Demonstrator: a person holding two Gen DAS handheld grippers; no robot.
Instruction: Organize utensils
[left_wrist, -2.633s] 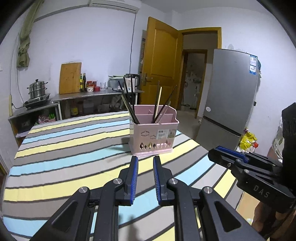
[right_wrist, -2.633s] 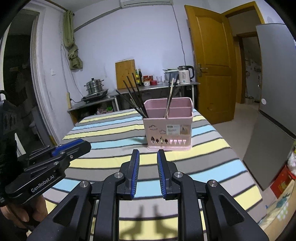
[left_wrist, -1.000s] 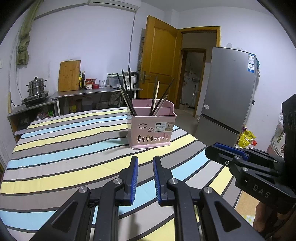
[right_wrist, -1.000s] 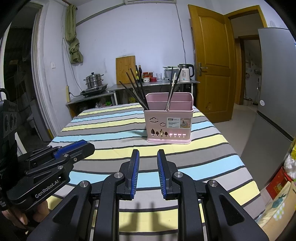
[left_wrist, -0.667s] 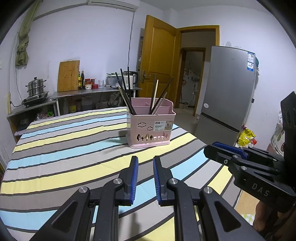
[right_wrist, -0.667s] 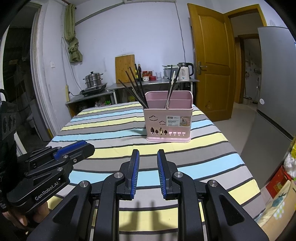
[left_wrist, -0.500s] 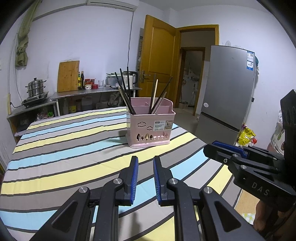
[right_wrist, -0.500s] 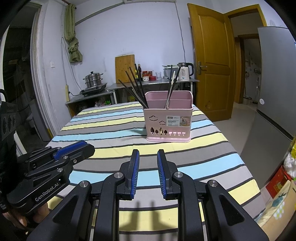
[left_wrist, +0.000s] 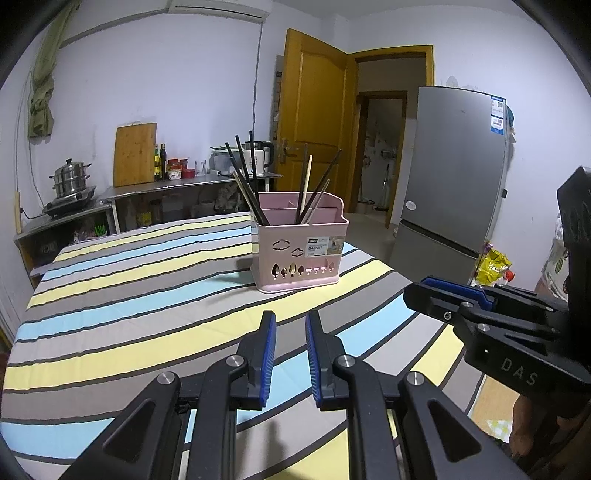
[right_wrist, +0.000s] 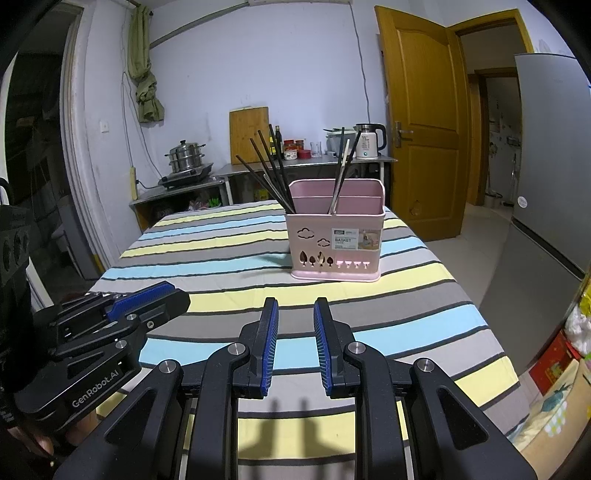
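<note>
Pink basket (right_wrist: 334, 240) of chopsticks (right_wrist: 271, 171) on striped tablecloth (right_wrist: 221, 251), both jaws apart, empty.

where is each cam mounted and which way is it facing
Left wrist view: sits on the left gripper, looking forward and slightly down over the striped table at the pink basket; its own fingers show, with the right gripper at right.
Right wrist view: sits on the right gripper, facing the same basket; the left gripper shows at left.
Shared: basket, chopsticks, table, door, kitchen counter.
</note>
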